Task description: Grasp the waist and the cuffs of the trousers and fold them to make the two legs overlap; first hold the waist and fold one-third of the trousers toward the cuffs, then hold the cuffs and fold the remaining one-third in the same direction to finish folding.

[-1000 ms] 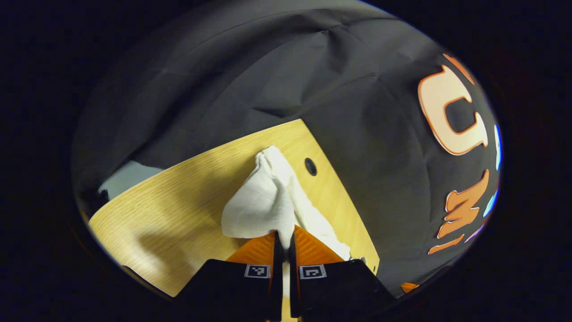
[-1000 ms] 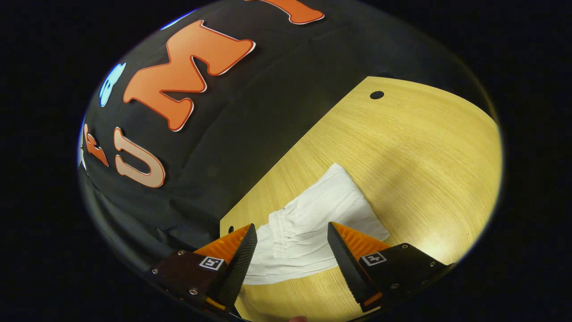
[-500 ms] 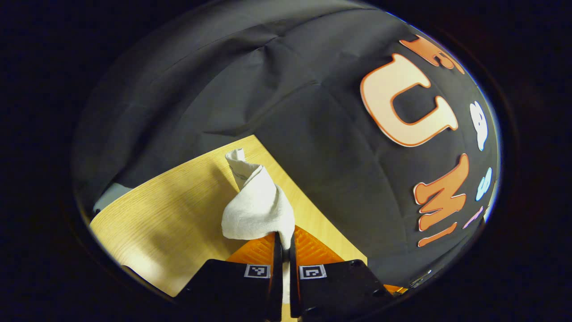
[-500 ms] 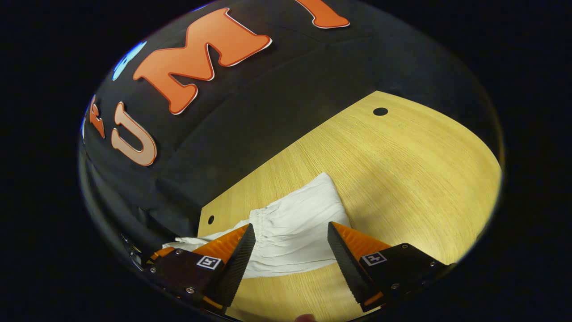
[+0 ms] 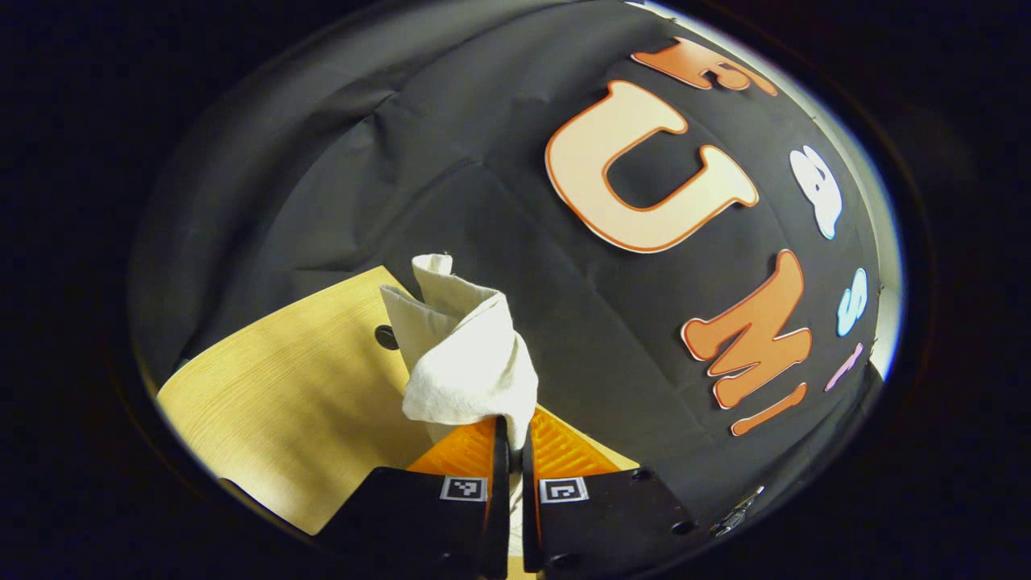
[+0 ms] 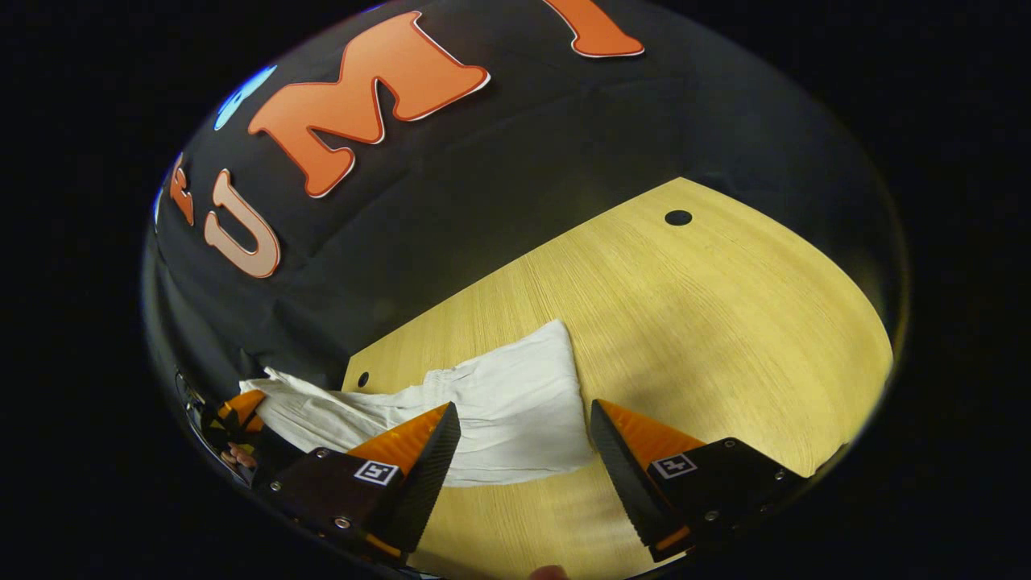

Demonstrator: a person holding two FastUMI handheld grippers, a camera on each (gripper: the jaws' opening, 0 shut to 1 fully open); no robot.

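Left tool (image 5: 509, 431) has lifted the pinched trousers (image 6: 515, 403) end higher; right tool (image 6: 523, 419) gapes wide.

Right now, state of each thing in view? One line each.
left hand-held gripper: shut on the trousers, one end lifted off the table.
right hand-held gripper: open, fingers either side of the cloth, not gripping.
trousers: white, one part flat on the table, the other end raised.
table: wooden, bears the trousers.
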